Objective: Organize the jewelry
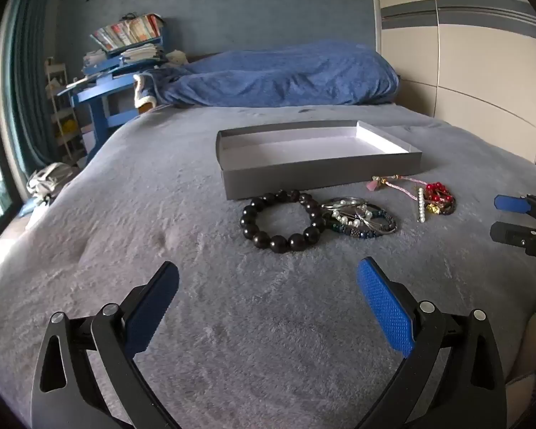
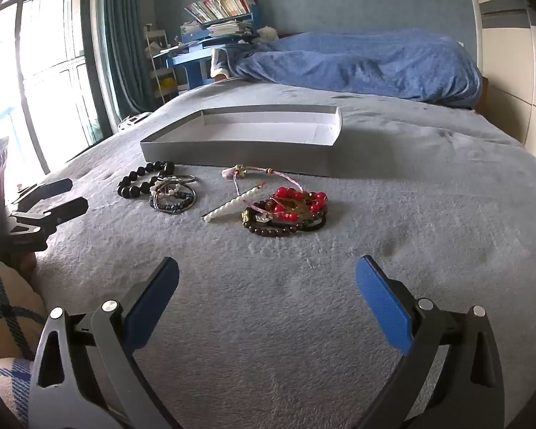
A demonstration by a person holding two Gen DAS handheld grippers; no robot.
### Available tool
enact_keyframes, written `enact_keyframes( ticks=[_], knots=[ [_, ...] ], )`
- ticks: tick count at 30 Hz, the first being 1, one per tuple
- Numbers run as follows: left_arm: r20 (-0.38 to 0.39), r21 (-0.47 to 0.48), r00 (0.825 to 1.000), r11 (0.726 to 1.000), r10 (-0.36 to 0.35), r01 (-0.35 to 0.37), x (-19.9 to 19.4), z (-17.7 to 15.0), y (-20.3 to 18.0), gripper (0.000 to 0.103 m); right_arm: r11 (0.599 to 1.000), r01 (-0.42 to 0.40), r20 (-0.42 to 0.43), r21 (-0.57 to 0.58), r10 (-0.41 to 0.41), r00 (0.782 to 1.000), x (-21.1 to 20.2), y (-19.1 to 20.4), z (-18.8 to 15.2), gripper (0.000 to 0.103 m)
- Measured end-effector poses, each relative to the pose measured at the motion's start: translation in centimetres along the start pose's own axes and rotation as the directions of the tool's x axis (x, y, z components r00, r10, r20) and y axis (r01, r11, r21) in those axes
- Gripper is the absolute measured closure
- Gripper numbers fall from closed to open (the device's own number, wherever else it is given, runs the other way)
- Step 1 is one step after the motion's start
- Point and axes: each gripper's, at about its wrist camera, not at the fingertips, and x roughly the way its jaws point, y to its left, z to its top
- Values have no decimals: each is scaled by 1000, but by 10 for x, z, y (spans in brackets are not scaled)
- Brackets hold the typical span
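An empty grey box (image 1: 318,169) (image 2: 246,150) with a white inside lies on the grey bed cover. In front of it lie a black bead bracelet (image 1: 281,220) (image 2: 143,177), a tangle of pearl and dark bangles (image 1: 361,216) (image 2: 173,193), a pink cord piece (image 1: 396,180) (image 2: 257,175), a white pearl strand (image 1: 421,203) (image 2: 232,205) and a red and brown bead pile (image 1: 439,198) (image 2: 289,211). My left gripper (image 1: 268,286) (image 2: 68,193) is open and empty, short of the black bracelet. My right gripper (image 2: 268,282) (image 1: 500,218) is open and empty, short of the red bead pile.
A rumpled blue duvet (image 1: 286,75) (image 2: 368,64) lies across the far end of the bed. A blue desk with stacked books (image 1: 125,53) (image 2: 218,25) stands beyond the bed's left side, by curtains and a window (image 2: 50,71). Wardrobe doors (image 1: 464,53) line the right.
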Motion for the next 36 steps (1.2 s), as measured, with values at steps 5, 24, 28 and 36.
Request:
enact_keyframes(
  ticks=[5, 24, 28, 36],
  knots=[
    [1, 1, 1000, 1000, -1, 1, 0, 0, 0, 4, 1000, -2, 2, 4, 2, 1000, 0, -1, 0, 5],
    [-2, 0, 1000, 1000, -2, 2, 1, -1, -3, 4, 1000, -10, 7, 13, 10, 1000, 0, -2, -1, 5],
    [-3, -1, 1000, 1000, -2, 2, 3, -2, -2, 4, 1000, -11, 7, 14, 11, 1000, 0, -2, -1, 5],
    [-4, -3, 1000, 1000, -4, 4, 3, -2, -1, 4, 1000, -12, 7, 15, 12, 1000, 1, -1, -1, 5]
  ],
)
